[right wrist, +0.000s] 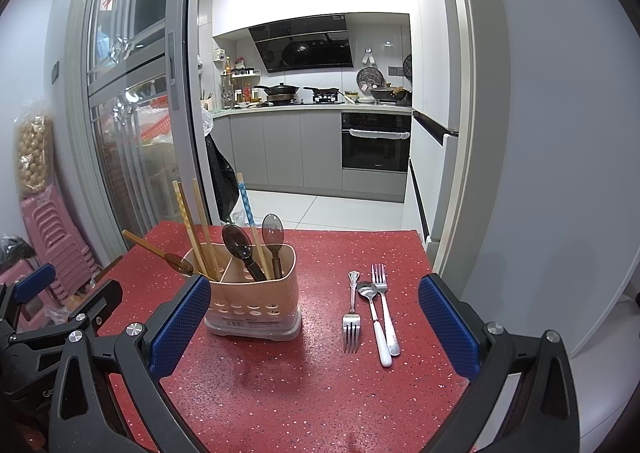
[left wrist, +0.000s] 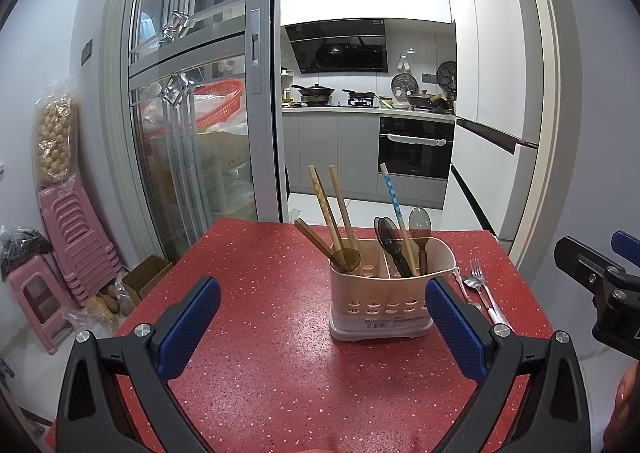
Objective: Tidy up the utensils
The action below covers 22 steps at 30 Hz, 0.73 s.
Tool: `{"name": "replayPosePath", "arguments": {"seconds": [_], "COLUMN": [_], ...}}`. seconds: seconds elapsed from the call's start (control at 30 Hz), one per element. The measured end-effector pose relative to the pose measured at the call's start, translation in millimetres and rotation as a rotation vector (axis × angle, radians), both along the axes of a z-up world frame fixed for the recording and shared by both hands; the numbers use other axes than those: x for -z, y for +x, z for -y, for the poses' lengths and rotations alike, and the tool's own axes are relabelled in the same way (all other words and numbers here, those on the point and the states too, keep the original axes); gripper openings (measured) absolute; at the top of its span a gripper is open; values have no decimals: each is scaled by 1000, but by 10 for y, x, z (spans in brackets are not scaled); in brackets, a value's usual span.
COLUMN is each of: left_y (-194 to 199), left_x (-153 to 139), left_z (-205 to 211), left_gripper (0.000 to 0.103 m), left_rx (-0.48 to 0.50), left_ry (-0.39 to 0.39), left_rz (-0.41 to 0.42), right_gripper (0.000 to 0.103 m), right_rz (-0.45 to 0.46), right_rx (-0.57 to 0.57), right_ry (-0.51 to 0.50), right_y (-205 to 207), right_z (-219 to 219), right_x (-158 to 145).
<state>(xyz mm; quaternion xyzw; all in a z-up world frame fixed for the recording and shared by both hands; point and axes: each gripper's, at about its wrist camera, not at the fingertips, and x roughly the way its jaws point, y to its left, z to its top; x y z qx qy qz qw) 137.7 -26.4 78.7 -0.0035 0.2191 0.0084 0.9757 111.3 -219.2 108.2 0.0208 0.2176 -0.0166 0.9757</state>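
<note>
A beige utensil caddy [left wrist: 386,299] [right wrist: 256,305] stands on the red speckled table [left wrist: 260,353] [right wrist: 320,393]. It holds several chopsticks and dark plastic spoons. To its right lie two metal forks [right wrist: 351,313] [right wrist: 384,301] and a white-handled spoon [right wrist: 374,321]; they also show in the left wrist view [left wrist: 480,289]. My left gripper [left wrist: 320,329] is open and empty, a little before the caddy. My right gripper [right wrist: 314,329] is open and empty, with the caddy near its left finger and the cutlery between its fingers, farther off.
The table's far edge faces an open kitchen doorway with a glass sliding door [left wrist: 192,113] at the left. Pink stools [left wrist: 60,253] and bags stand by the left wall. A white wall and door frame [right wrist: 520,173] rise right of the table.
</note>
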Motion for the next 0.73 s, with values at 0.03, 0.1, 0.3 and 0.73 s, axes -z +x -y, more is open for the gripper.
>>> {"name": "replayPosePath", "arguments": {"seconds": [0.03,0.1,0.3,0.73], "left_y": [2,3,11,21], "left_x": [-3,-6,-8,-18], "left_z": [2,1,-14,-62], "left_gripper": [103,103,103,103], "left_rx": [1,4,8,14], "left_ry": [0,0,-1,-21], "left_rz": [0,1,1,-3], "right_gripper": [103,103,103,103], "right_rz": [-1,0,0,0], "right_rx": [-2,-1,-2,-3], "right_ry": [1,1,0,3], "right_y": [3,2,-2,-5], "right_z": [2,0,-4,4], "right_x": [1,1,-2,-6]}}
